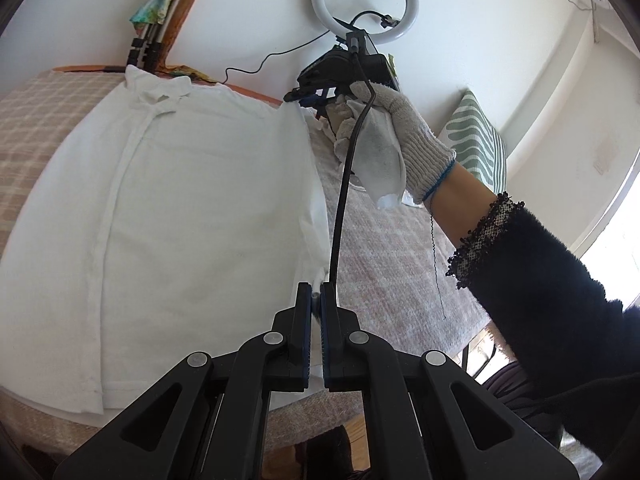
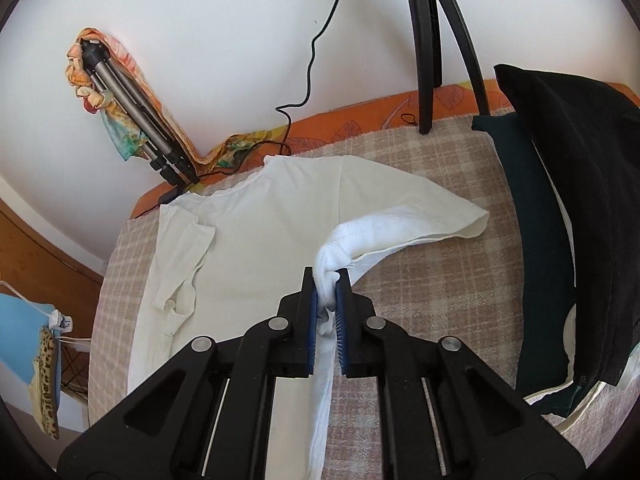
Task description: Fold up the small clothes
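A white collared shirt [image 1: 192, 184] lies spread face up on a checked blanket [image 1: 384, 272]. My left gripper [image 1: 316, 292] is shut on the shirt's side edge near the hem, with white fabric pinched between its pads. Further along that side, a gloved hand [image 1: 404, 120] holds my right gripper [image 1: 310, 96] at the shirt's shoulder corner. In the right wrist view the right gripper [image 2: 326, 284] is shut on a bunched fold of the shirt [image 2: 256, 248] by the sleeve seam. The short sleeve [image 2: 440, 216] trails off to the right over the blanket [image 2: 420, 300].
A stack of dark folded clothes [image 2: 560, 200] lies at the blanket's right edge. Black tripod legs [image 2: 428, 40] of a ring light [image 1: 365, 0] stand at the back. Another tripod wrapped in colourful cloth [image 2: 120, 112] leans on the wall. A black cable [image 1: 344, 200] hangs from the right gripper.
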Available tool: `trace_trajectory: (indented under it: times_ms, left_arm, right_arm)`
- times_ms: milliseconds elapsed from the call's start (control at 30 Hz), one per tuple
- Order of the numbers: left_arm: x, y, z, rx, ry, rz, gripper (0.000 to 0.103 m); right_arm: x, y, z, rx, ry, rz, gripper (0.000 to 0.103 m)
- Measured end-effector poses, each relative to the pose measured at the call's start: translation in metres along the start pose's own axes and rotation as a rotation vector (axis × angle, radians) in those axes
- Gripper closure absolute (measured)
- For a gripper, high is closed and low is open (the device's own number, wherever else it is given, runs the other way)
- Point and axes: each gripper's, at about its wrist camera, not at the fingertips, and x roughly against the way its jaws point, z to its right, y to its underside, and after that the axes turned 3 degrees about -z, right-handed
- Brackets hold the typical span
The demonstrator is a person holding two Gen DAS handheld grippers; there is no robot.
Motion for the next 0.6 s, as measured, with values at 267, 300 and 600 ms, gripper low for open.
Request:
trace_trajectory:
  times_ms: [267,300,600]
  left_arm:
    - [0.025,0.009,-0.028,0.064,-0.054,0.027,0.1]
    - [0.026,0.01,-0.031,0.069,-0.062,0.025,0.1]
    - [0.025,0.02,-0.052,0.085,-0.114,-0.042,0.1]
  right_arm:
    - [-0.038,0.009,-0.08,0.187,0.034,-0.048,0.094]
    - [-0.044,0.012,-0.087,0.205,0.04,-0.057,0.094]
    - [-0.089,0.038,-0.112,0.31,0.025,-0.187,0.088]
